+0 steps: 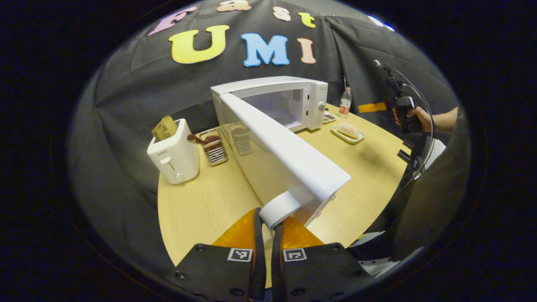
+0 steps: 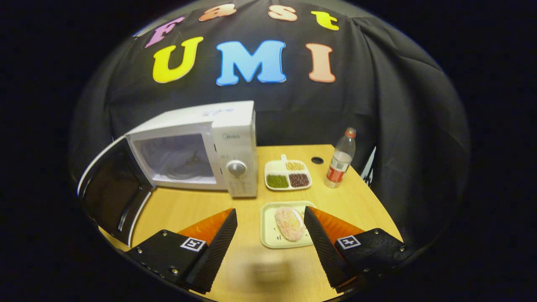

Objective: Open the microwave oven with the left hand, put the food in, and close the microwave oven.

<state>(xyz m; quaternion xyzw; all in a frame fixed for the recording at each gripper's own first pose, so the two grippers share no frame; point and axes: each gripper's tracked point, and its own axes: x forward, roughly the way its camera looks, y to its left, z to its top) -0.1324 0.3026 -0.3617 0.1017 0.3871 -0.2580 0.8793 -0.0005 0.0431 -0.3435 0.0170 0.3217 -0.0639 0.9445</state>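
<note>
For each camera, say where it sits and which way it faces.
Left gripper view: rides the left gripper, shut on the door handle, looking along the open door; a hand holding the other gripper shows farther off.
Right gripper view: rides the open right gripper, above the table, facing the food.
Shared: microwave, bottle, food.

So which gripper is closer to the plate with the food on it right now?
Right. The right gripper hovers open just above the food plate, fingers either side of it. The left gripper is across the table, shut on the microwave door handle.
</note>
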